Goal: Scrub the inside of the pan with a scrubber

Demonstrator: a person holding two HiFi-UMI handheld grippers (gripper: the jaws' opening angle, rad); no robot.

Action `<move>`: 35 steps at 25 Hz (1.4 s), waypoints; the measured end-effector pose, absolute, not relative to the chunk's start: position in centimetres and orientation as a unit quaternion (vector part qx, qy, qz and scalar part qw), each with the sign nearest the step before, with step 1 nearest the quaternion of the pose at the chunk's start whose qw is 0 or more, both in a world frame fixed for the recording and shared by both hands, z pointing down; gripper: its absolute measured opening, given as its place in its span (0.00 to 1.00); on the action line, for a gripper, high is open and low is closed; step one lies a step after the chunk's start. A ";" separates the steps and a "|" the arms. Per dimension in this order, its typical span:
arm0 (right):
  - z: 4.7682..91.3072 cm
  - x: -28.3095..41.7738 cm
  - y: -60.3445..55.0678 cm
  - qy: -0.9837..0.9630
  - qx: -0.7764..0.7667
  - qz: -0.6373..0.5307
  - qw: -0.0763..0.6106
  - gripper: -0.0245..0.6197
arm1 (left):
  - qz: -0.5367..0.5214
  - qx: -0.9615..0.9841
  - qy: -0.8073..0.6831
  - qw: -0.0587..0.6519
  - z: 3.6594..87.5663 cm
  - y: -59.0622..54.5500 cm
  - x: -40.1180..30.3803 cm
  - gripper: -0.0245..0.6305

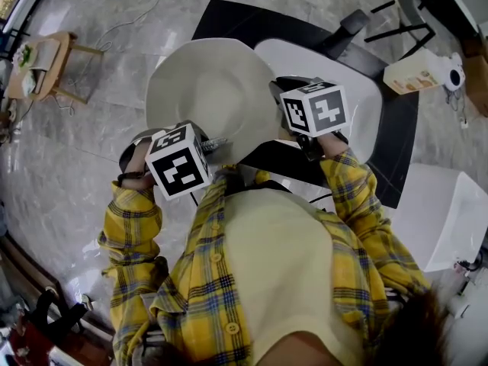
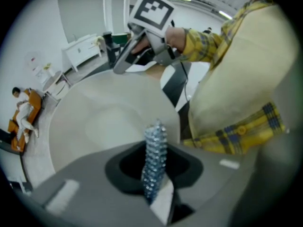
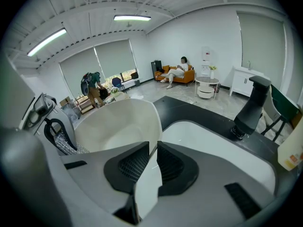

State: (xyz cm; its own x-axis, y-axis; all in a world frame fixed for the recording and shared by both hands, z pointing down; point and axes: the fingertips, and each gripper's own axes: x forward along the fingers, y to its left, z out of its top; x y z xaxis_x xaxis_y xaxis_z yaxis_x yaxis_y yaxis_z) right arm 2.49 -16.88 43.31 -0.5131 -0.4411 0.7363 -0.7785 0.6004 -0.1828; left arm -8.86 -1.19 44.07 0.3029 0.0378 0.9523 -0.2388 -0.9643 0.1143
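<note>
Fingers [image 2: 87, 188] of the left gripper [image 2: 155, 156] are pinched shut on a glittering, bluish metal scrubber [image 2: 155, 141], which stands up between them and pokes out past their tips. Over on the right gripper [image 3: 152, 151], the fingers [image 3: 208, 183] are clamped on the thin rim of the pan [image 3: 118, 126], with one dark pad on either side of the wall.

The pan is a wide, cream-coloured vessel. In the head view it sits to the left of the white sink [image 1: 358, 105], open side up, and it overhangs the edge of the black desk [image 1: 400, 136]. Whether it rests on anything I cannot tell. The scrubber sits at its near rim, and contact with the inner surface is not clear.

To scrub well, I would say the right grip should hold the rim firm so the pan does not swing. The left should press the scrubber flat to the inner wall and work it in small circles from the base outward. Pushing too hard against a one-sided rim grip could twist the pan loose.

A black faucet [image 3: 251, 105] stands behind the sink. The bottle [image 1: 415, 75] on the desk has an orange label, but its print is too small to read. Each marker cube [image 1: 314, 109] shows only black-and-white square patterns, no words.
</note>
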 end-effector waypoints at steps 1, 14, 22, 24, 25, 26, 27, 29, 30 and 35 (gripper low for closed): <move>43.3 2.5 -16.9 -0.832 0.366 0.256 0.329 0.06 | 0.593 0.794 -0.066 0.116 44.2 -1.3 -9.2 0.17; 43.5 2.9 -16.9 -0.830 0.370 0.258 0.328 0.06 | 0.661 0.738 -0.120 0.071 45.5 -4.4 -12.2 0.17; 43.5 2.9 -16.9 -0.829 0.373 0.262 0.324 0.06 | 0.673 0.719 -0.165 0.044 46.0 -7.1 -13.5 0.17; 43.5 2.9 -16.9 -0.829 0.373 0.262 0.324 0.06 | 0.674 0.715 -0.180 0.036 46.1 -8.0 -13.8 0.17; 43.5 2.9 -16.9 -0.829 0.374 0.263 0.323 0.06 | 0.674 0.714 -0.188 0.032 46.0 -8.5 -14.0 0.17; 43.5 2.9 -16.9 -0.829 0.374 0.263 0.323 0.06 | 0.674 0.712 -0.195 0.029 46.0 -8.9 -14.1 0.17; 43.5 2.9 -16.9 -0.829 0.374 0.265 0.322 0.06 | 0.674 0.711 -0.199 0.027 45.9 -9.2 -14.2 0.17; 43.4 2.9 -16.9 -0.828 0.374 0.267 0.321 0.06 | 0.675 0.708 -0.205 0.021 45.9 -9.8 -14.3 0.17; 43.4 2.9 -16.9 -0.828 0.375 0.267 0.321 0.06 | 0.676 0.707 -0.208 0.016 45.9 -10.2 -14.4 0.17; 43.5 3.0 -17.0 -0.826 0.378 0.268 0.320 0.06 | 0.674 0.701 -0.233 -0.006 45.7 -12.0 -14.5 0.17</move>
State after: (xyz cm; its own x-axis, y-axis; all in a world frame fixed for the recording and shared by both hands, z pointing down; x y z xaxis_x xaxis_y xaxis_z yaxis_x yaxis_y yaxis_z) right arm 2.98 -16.97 43.48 -0.5094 -0.4524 0.7320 -0.7960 0.5710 -0.2011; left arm -14.49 -11.99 45.69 -0.0183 -0.3350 0.9420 -0.3189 -0.8910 -0.3231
